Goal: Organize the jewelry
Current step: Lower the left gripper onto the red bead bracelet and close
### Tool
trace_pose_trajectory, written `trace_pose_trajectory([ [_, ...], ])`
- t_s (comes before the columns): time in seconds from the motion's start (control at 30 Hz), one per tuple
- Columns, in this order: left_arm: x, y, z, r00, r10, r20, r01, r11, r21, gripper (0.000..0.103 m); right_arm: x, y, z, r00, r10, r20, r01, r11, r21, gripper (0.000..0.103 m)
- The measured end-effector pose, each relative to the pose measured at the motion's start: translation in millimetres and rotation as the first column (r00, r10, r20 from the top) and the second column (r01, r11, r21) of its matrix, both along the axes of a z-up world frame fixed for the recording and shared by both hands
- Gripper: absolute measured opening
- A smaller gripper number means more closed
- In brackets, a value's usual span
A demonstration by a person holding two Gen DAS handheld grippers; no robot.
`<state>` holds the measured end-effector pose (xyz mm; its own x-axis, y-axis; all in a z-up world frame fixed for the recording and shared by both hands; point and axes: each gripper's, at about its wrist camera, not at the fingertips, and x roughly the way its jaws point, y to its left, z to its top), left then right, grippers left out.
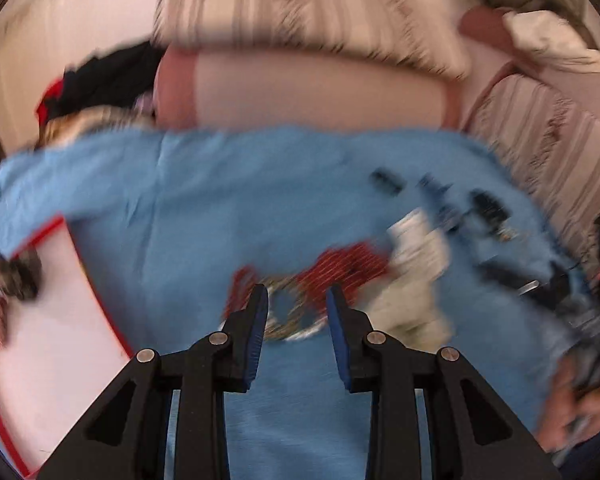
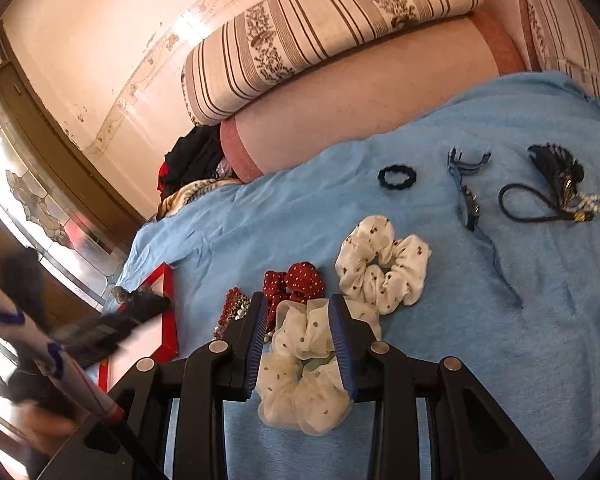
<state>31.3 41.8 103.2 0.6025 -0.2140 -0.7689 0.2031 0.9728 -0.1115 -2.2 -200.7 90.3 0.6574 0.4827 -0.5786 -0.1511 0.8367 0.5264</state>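
Note:
In the right wrist view my right gripper [image 2: 298, 320] is open, its jaws on either side of a sheer cream dotted scrunchie [image 2: 300, 376] lying on the blue cloth [image 2: 500, 340]. Beyond it lie a red dotted scrunchie [image 2: 296, 280], a white printed scrunchie [image 2: 380, 268] and red beads [image 2: 232, 312]. A white tray with a red rim [image 2: 168, 320] lies left, and the left gripper [image 2: 112, 320] is blurred over it. In the blurred left wrist view my left gripper [image 1: 296, 308] is open and empty above a beaded piece [image 1: 296, 320] and the red scrunchie [image 1: 340, 272]. The tray [image 1: 52, 320] holds a dark item [image 1: 12, 276].
A black hair tie [image 2: 396, 178], a blue clip [image 2: 468, 164], a dark strap piece [image 2: 472, 212] and a black tassel with a cord loop [image 2: 556, 188] lie at the far right. Striped cushions [image 2: 320, 28] and a pink bolster [image 2: 380, 108] bound the cloth behind. Dark clothes [image 2: 192, 160] lie at the back left.

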Motion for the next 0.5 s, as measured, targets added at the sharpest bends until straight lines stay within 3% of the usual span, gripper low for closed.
trace_pose_trajectory([
  [0.1, 19, 32, -31, 0.999, 0.025, -0.036, -0.025, 1.000, -0.002, 0.029, 5, 12, -6, 1.000, 0.018, -0.016, -0.018, 0.999, -0.027, 0.035],
  [0.2, 36, 55, -54, 0.997, 0.031, -0.077, -0.035, 0.998, -0.050, 0.025, 9, 22, -11, 0.999, 0.037, -0.029, -0.038, 0.998, -0.045, 0.035],
  [0.23, 43, 56, -60, 0.995, 0.018, -0.096, -0.025, 0.998, -0.065, 0.021, 10, 25, -12, 0.999, 0.039, -0.034, -0.041, 0.998, -0.046, 0.035],
  [0.37, 53, 48, -63, 0.996, -0.026, -0.091, 0.023, 0.999, -0.031, 0.018, 14, 33, -18, 0.998, 0.056, -0.036, -0.058, 0.997, -0.058, 0.035],
  [0.5, 55, 46, -72, 0.992, -0.046, -0.119, 0.041, 0.998, -0.049, 0.014, 19, 34, -33, 0.995, 0.067, -0.072, -0.071, 0.996, -0.054, 0.035],
])
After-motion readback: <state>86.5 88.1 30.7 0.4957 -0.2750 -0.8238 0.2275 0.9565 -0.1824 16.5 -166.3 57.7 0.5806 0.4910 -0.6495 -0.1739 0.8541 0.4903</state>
